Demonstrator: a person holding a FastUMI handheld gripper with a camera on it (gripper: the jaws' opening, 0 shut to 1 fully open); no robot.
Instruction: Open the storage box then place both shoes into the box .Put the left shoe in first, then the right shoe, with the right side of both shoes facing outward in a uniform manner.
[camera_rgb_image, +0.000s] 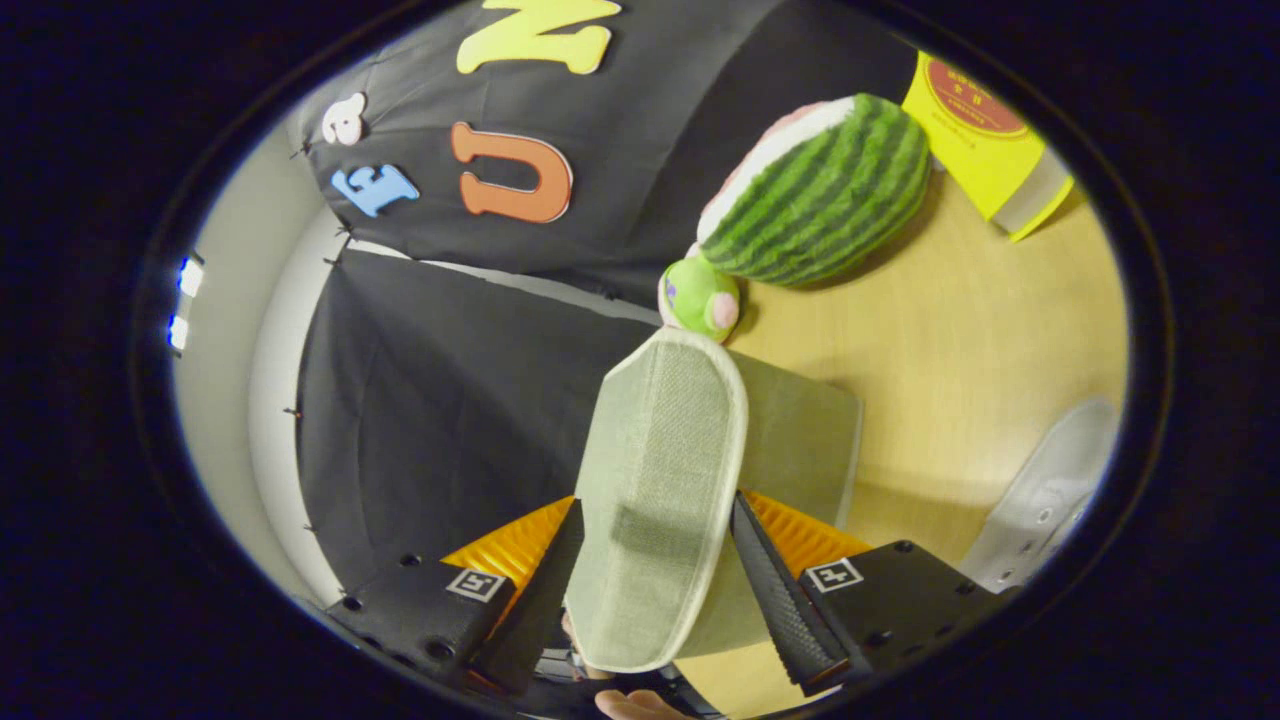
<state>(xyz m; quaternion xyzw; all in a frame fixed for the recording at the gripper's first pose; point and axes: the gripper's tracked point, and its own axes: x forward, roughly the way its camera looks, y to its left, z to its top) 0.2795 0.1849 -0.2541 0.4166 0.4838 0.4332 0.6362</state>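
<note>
1. Lid (655, 480) of the storage box (800, 440) was the thing in hand: a pale green fabric flap with a light trim, standing raised between the two fingers of the gripper (655, 590).
2. The fingers were closed on the flap from both sides, so the gripper was grasping it, as far as I could judge.
3. The box body, of the same green cloth, showed just behind the lid, on the wooden table (960, 330).
4. Beyond the lid lay a small green plush toy (700, 295), and past it a watermelon cushion (825, 190) and a yellow box (975, 130).
5. A white shoe (1045, 495) lay on the table, to the side of the storage box and well apart from the lid. I could not tell whether it was the left or the right one.
6. My judgement: the opening step was under way and not finished. Both shoes were left to be placed, the left one first.
</note>
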